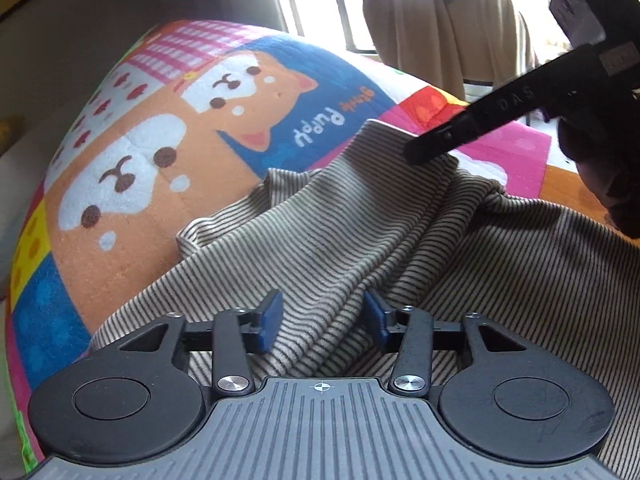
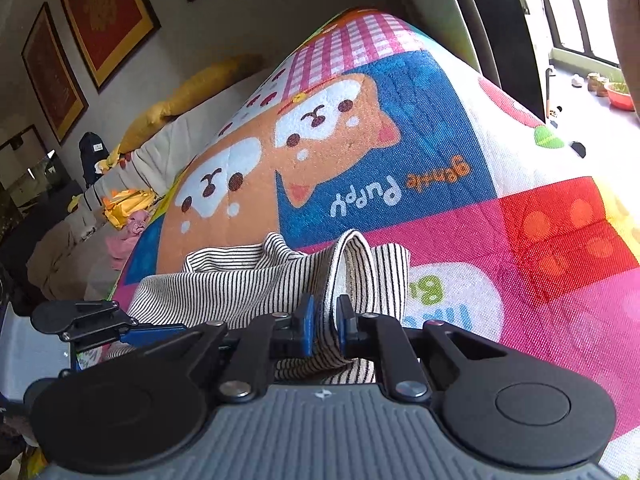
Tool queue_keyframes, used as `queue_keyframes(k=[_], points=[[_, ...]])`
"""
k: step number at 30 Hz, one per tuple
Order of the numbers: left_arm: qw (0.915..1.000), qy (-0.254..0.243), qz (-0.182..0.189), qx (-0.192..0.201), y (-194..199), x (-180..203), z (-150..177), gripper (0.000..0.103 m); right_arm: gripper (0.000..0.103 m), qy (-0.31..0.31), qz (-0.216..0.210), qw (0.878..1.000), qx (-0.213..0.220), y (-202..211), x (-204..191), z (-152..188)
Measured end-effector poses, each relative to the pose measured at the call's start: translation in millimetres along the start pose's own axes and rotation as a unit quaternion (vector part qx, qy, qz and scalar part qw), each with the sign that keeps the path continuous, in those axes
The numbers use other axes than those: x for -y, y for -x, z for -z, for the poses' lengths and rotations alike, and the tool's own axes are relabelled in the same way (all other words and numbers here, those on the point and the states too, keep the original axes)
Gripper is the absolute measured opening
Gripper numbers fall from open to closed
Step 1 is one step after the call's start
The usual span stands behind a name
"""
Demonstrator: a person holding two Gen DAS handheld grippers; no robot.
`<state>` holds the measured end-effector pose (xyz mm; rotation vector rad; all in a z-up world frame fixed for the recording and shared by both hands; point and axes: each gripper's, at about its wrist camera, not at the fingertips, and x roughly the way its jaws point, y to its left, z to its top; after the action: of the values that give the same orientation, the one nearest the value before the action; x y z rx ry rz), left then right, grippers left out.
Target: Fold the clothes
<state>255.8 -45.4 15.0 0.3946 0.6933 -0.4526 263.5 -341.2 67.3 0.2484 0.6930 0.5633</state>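
Two views, one garment: a striped knit top lying bunched on a cartoon puppy blanket.

Left wrist view: left gripper sits low over the rumpled body of the top, jaws partly open. A raised fold of stripe fabric runs up between the blue pads; the right-hand pad touches or nearly touches it, the left-hand one stands clear, so no grip there. Far end of the fold: the right gripper comes in from the upper right and pinches a lifted edge of the top, a gloved hand behind it.

Right wrist view: right gripper is closed on a doubled band of striped fabric, likely a cuff or hem, which loops up over the pads and stands above the blanket. Rest of the top trails off to the left, near the blanket's front edge. The left gripper shows at the left edge of this view.

Handling, as a judgement: light, soft, stretchy knit with no stiffness. It will sag and drag, and wrinkles will travel with it. Best hold is the banded edge or a seam, doubled layers, not single-layer mid-panel. Left gripper should take the matching edge or corner before any lift. The plush blanket looks grippy, so lift rather than slide.
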Motion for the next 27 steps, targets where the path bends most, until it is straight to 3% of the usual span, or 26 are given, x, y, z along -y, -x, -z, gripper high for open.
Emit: queue_keyframes(k=[3,7,10,11,12,13,17,20,23,25,26,27], points=[[0.9998,-0.003,-0.021,-0.004,0,-3,4,0.05,0.012,0.003,0.006,1.0,-0.001,0,0,3],[0.9976,-0.052,-0.042,0.017,1,19,5,0.053,0.012,0.0,0.002,1.0,-0.001,-7,0,0],[0.9981,-0.042,-0.041,0.02,-10,25,-4,0.051,0.012,-0.015,-0.003,1.0,0.0,-12,2,-3],[0.9981,-0.041,-0.042,0.021,-13,26,-6,0.042,0.011,-0.019,-0.004,1.0,0.001,-12,3,-4],[0.998,-0.042,-0.042,0.023,-14,28,-8,0.022,0.01,-0.022,-0.004,1.0,0.003,-11,3,-4],[0.9981,-0.04,-0.04,0.026,-12,28,-9,0.015,0.009,-0.024,-0.007,1.0,0.006,-7,2,-4],[0.998,-0.024,-0.014,0.057,16,27,-12,0.012,0.008,-0.014,-0.029,0.999,0.024,22,-7,-3],[0.9974,-0.039,-0.008,0.061,26,33,-11,0.014,0.008,0.015,-0.007,1.0,0.022,29,-12,1],[0.9984,-0.041,-0.008,0.039,10,39,-3,0.025,0.008,0.065,0.059,0.996,0.011,14,-14,10],[0.999,-0.034,-0.009,0.029,2,41,3,0.028,0.009,0.089,0.079,0.993,0.003,6,-13,17],[0.9989,-0.031,-0.011,0.032,4,41,4,0.033,0.009,0.095,0.083,0.992,0.0,4,-14,18],[0.999,-0.026,-0.01,0.034,8,40,5,0.047,0.009,0.096,0.083,0.992,-0.002,5,-14,17]])
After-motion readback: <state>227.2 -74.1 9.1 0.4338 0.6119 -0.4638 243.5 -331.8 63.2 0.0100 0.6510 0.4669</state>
